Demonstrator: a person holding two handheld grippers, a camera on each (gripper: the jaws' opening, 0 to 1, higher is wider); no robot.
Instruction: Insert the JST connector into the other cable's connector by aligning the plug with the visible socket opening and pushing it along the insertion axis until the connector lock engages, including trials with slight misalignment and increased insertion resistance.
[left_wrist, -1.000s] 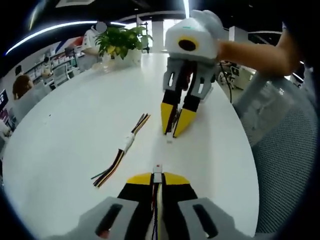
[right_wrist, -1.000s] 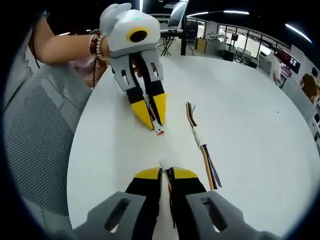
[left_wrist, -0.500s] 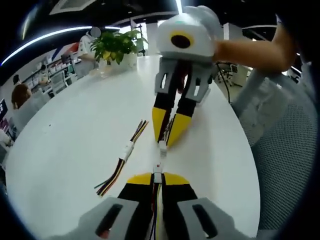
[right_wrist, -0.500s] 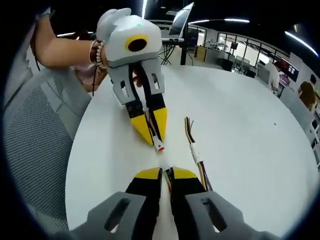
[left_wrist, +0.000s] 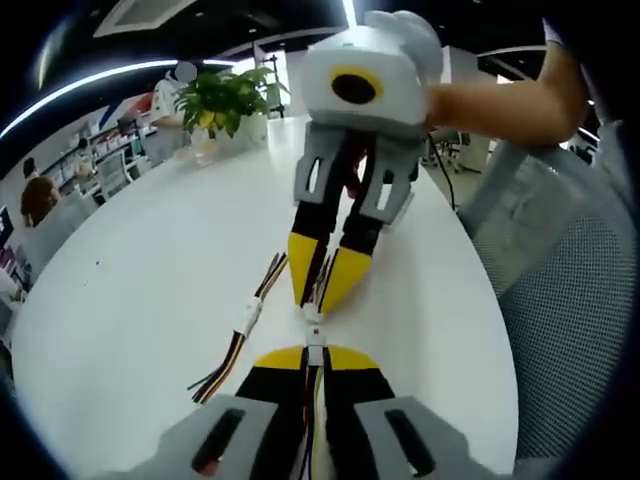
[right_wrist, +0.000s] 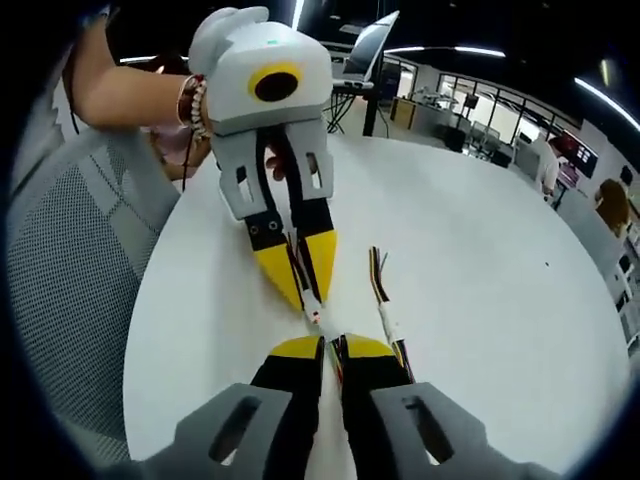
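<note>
Left gripper view first: the left claw (left_wrist: 315, 357) rises from the bottom with its yellow tips pressed together on a cable whose small white connector (left_wrist: 315, 338) pokes out just past them. Facing it, the right claw (left_wrist: 322, 297) comes down from a person's hand (left_wrist: 478, 100) above, its tips nipped on the other cable, and that cable's plug (left_wrist: 312, 315) sits touching or just short of the white connector; I cannot tell which. Both hang over a round white table (left_wrist: 150, 260), where a spare joined cable pair (left_wrist: 243, 324) lies flat just to the left. A potted plant (left_wrist: 225, 95) stands at the table's far edge, and a mesh chair (left_wrist: 560, 290) sits to the right. Right gripper view next: the right claw (right_wrist: 332, 346) is closed on its wires at the bottom, and the left claw (right_wrist: 305, 290) reaches in from the upper left, pinching its cable. The white connector (right_wrist: 314, 316) lies right between the two sets of tips. The spare cable pair (right_wrist: 385, 310) lies just to the right on the table (right_wrist: 480, 270).
</note>
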